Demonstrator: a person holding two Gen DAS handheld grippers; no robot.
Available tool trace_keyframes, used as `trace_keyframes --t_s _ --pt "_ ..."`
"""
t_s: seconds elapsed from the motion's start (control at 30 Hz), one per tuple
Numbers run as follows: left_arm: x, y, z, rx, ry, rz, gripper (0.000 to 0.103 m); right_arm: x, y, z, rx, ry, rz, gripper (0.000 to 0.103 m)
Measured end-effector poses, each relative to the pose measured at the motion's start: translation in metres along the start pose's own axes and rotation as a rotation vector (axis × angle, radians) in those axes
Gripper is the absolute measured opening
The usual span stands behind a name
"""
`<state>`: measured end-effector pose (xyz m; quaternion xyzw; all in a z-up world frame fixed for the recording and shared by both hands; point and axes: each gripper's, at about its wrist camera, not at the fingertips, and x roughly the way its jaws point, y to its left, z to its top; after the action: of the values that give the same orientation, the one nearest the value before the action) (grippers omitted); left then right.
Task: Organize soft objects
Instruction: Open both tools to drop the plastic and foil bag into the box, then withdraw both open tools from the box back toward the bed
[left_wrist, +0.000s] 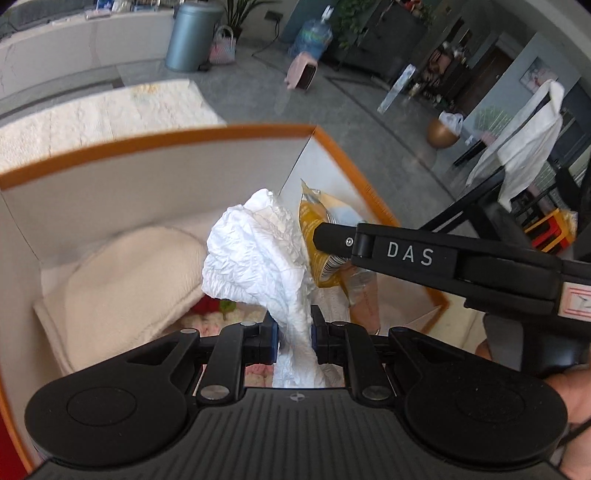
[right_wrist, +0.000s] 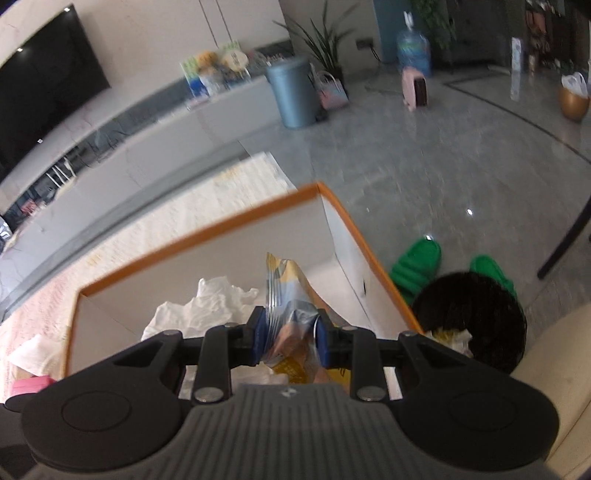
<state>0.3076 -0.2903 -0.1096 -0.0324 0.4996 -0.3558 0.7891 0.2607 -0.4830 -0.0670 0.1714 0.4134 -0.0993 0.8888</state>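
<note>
A cream pillow lies rounded in the orange-rimmed cardboard box. Above it, the left gripper pinches a crinkled white cloth. The right gripper clamps a shiny, creased yellow packet over the box's right side.

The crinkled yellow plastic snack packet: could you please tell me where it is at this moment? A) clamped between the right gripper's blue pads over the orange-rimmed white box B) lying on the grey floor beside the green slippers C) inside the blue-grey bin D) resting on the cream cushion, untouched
A: in the right wrist view the yellow snack packet sits pinched between the right gripper pads above the open orange-rimmed white box.
</note>
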Motion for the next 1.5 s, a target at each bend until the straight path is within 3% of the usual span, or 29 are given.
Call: trace_keyframes --t_s 0.17,0.27,0.43,0.47,0.53,0.57,0.8,1.1,1.33,1.5 --pt "0.009 0.004 -0.008 -0.032 0.039 -0.011 0.019 0.019 -0.001 -0.005 -0.010 0.051 -0.021 0.030" --pt "0.007 0.004 -0.008 -0.038 0.041 -0.017 0.026 0.023 0.000 -0.009 -0.014 0.062 -0.020 0.037" --pt "0.000 0.006 -0.005 -0.052 0.038 -0.016 0.067 0.025 -0.001 -0.009 0.025 0.080 -0.017 0.045" --pt "-0.004 0.006 -0.006 -0.045 0.031 -0.012 0.071 0.023 -0.002 -0.009 0.035 0.077 -0.014 0.047" --pt "-0.011 0.006 -0.007 -0.034 0.014 0.001 0.086 0.018 -0.001 -0.009 0.047 0.064 -0.012 0.058" --pt "-0.015 0.004 -0.007 -0.030 0.001 0.008 0.087 0.015 -0.001 -0.009 0.050 0.054 -0.013 0.065" --pt "-0.048 -0.001 -0.010 -0.017 -0.065 0.034 0.088 -0.018 0.012 -0.006 0.036 -0.010 -0.018 0.073" --pt "-0.123 -0.002 -0.026 -0.037 -0.276 0.025 0.088 -0.085 0.034 -0.020 0.011 -0.194 0.005 0.082" --pt "-0.178 -0.002 -0.071 -0.025 -0.426 0.105 0.088 -0.134 0.065 -0.057 0.005 -0.337 0.069 0.083" --pt "-0.211 0.006 -0.113 -0.020 -0.512 0.239 0.088 -0.155 0.086 -0.092 0.004 -0.378 0.139 0.085"
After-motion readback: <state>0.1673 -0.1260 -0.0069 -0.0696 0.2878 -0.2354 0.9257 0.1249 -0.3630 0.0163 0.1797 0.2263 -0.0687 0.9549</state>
